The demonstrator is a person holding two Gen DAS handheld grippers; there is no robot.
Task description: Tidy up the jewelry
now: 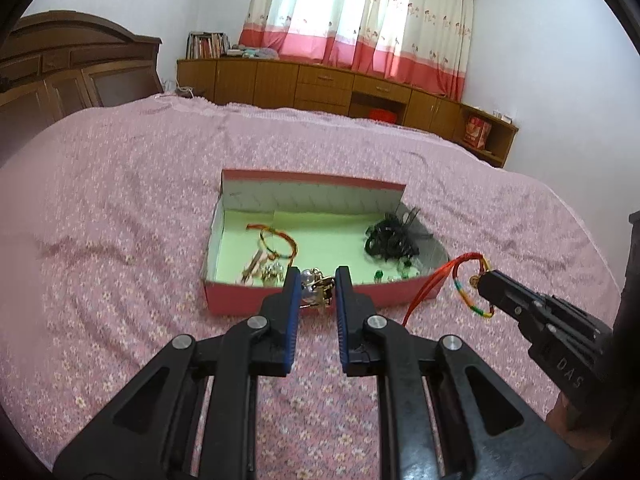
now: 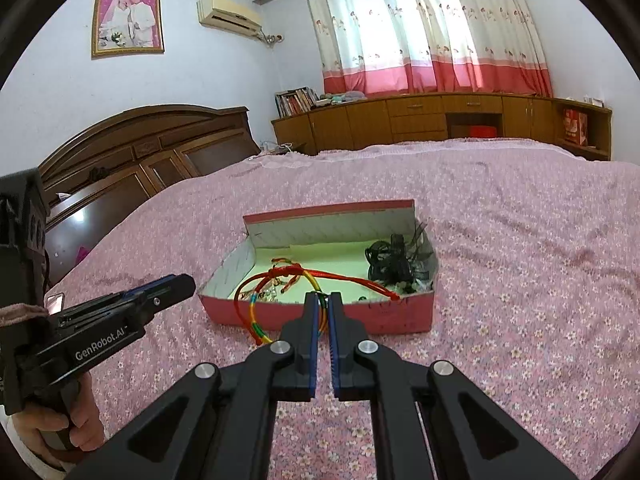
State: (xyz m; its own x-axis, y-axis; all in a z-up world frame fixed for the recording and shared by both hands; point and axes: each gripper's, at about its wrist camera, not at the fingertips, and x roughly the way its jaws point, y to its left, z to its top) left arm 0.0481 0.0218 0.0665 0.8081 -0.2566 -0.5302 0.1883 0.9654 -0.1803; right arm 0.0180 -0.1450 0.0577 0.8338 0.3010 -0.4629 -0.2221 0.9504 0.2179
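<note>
A shallow red box point(image 1: 256, 300) with a pale green floor lies on the pink bedspread; it also shows in the right wrist view point(image 2: 372, 320). Inside lie a red-and-gold string bracelet point(image 1: 280, 242), small gold pieces point(image 1: 264, 270), black hair ties point(image 1: 390, 240) and green beads point(image 1: 378, 276). My left gripper point(image 1: 317, 286) is shut on a beaded gold trinket point(image 1: 316, 288) just above the box's near wall. My right gripper point(image 2: 323, 300) is shut on a multicoloured string bracelet point(image 2: 256, 324) with red cords, held in front of the box; it shows in the left wrist view point(image 1: 466, 296).
The pink flowered bedspread point(image 1: 120, 220) stretches around the box. A wooden headboard point(image 2: 140, 152) stands at the left. Low wooden cabinets point(image 2: 440, 120) and red-and-white curtains point(image 2: 432, 28) line the far wall.
</note>
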